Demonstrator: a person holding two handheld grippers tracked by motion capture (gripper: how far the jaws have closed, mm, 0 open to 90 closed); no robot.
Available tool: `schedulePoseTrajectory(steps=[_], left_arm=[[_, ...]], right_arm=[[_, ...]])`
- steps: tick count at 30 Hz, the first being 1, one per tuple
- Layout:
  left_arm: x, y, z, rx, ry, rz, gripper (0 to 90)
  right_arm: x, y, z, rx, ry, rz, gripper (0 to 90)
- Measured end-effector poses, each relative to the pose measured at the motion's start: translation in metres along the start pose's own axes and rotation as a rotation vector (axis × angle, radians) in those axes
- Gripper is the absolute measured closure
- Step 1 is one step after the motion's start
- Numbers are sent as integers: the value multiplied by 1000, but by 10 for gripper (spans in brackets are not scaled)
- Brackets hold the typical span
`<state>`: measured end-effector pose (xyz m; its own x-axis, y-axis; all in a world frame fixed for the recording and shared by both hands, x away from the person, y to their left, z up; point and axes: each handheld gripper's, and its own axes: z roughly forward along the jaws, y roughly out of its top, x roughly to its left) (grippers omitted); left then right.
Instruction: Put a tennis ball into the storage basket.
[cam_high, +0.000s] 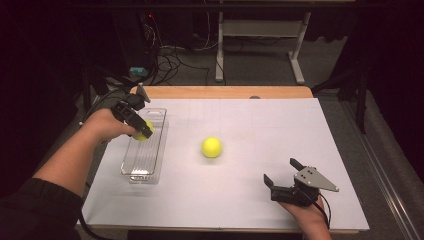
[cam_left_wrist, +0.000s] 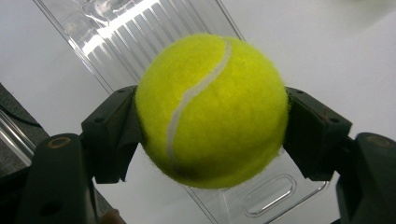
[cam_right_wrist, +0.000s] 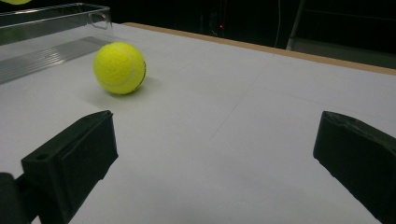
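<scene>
Seen from above, a white worktop (cam_high: 260, 200) fills the middle of a dark room, with a person's forearms coming in from the near edge. At far left, the left hand-held gripper (cam_high: 141, 129) is clamped on a fuzzy yellow-green tennis ball with a white seam (cam_high: 144, 131), holding it just over a long clear plastic tray with a ribbed floor (cam_high: 142, 170). The left gripper view shows this ball (cam_left_wrist: 212, 109) pinched on both sides by the black jaws, lifted clear, with the tray (cam_left_wrist: 116, 32) lying below and behind it.

Moving right, a second yellow-green tennis ball (cam_high: 212, 147) sits alone on the worktop, apart from the tray's right side. In the right gripper view this ball (cam_right_wrist: 119, 68) lies ahead and to the left, near the tray's end wall (cam_right_wrist: 56, 18).

Farther right, near the front edge, the right hand-held gripper (cam_high: 283, 174) rests low with its jaws spread wide and nothing between them.

The step in hand looks like placing the held ball into the tray. The next move would call for lowering it between the tray walls and then easing the jaws apart so it settles without rolling out.

No brand name, label or readable writing can be made out on either ball or on the tray
</scene>
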<state>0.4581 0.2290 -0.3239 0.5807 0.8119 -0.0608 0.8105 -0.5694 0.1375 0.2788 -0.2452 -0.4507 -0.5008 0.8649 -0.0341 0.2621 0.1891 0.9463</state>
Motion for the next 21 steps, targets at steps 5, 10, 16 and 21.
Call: schedulePoseTrajectory(steps=[5,10,16,21], left_arm=[[2,3,3,7,3,-11,268],[4,5,9,12,17,-19,268],[3,8,14,14,24,-22,267],[2,12,19,20,33,-24,266]], right_arm=[[0,0,0,-2,1,-2,0],[0,0,0,-1,2,1,0],[0,0,0,0,2,-2,0],[1,0,0,-3,3,-4,0]])
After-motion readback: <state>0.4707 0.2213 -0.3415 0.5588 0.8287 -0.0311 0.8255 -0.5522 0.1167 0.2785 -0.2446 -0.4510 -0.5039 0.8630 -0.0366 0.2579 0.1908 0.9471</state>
